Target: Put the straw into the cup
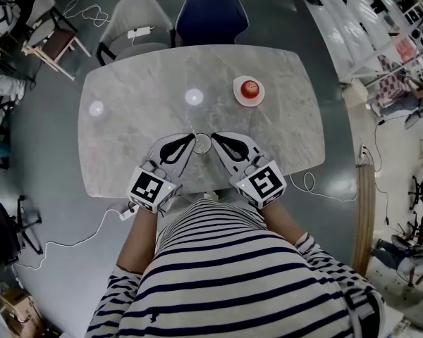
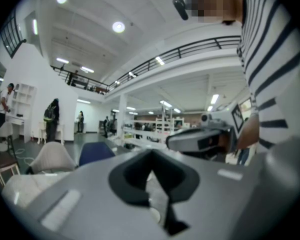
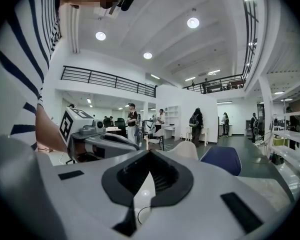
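The left gripper [image 1: 191,139] [image 2: 151,155] and the right gripper [image 1: 214,138] [image 3: 150,154] lie low over the near edge of the marble table [image 1: 137,129]. Their tips point toward each other. Both have their jaws pressed together, and nothing is held between them. The cup [image 1: 202,144], a small clear round, stands just between the two tips. The straw is too thin to make out in any view.
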